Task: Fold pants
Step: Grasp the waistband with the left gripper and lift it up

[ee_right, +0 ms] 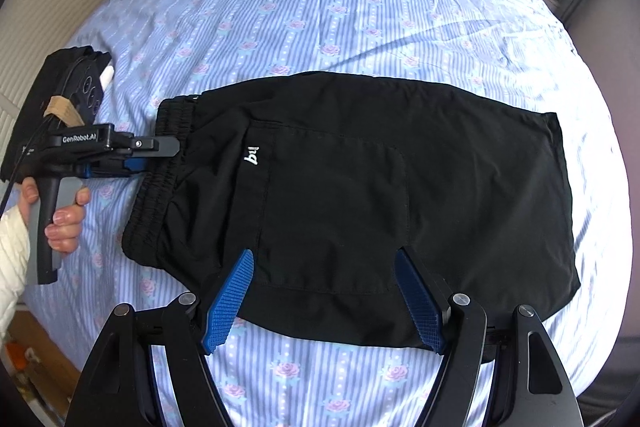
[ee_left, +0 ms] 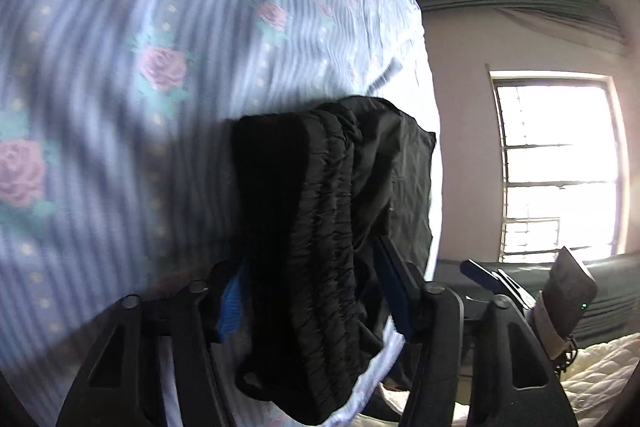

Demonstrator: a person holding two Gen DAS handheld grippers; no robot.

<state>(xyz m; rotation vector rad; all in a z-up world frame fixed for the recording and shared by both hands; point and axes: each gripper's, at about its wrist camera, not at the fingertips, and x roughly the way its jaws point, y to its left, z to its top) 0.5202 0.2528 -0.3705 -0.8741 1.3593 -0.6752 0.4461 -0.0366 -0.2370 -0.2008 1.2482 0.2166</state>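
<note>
Black pants (ee_right: 360, 195) lie folded flat on the bed, elastic waistband (ee_right: 160, 179) at the left, a small white logo near it. My left gripper (ee_right: 176, 149) reaches in from the left and is shut on the waistband. In the left wrist view the gathered waistband (ee_left: 320, 227) fills the gap between the fingers of my left gripper (ee_left: 316, 291). My right gripper (ee_right: 324, 267) is open and empty, hovering over the near edge of the pants, its blue pads (ee_right: 230, 303) spread wide.
The bed sheet (ee_right: 320, 7) is blue-striped with pink roses. A bright window (ee_left: 560, 163) and a curtain lie to the right in the left wrist view. The person's hand (ee_right: 60, 219) holds the left gripper's handle. The bed's edge runs along the left and right.
</note>
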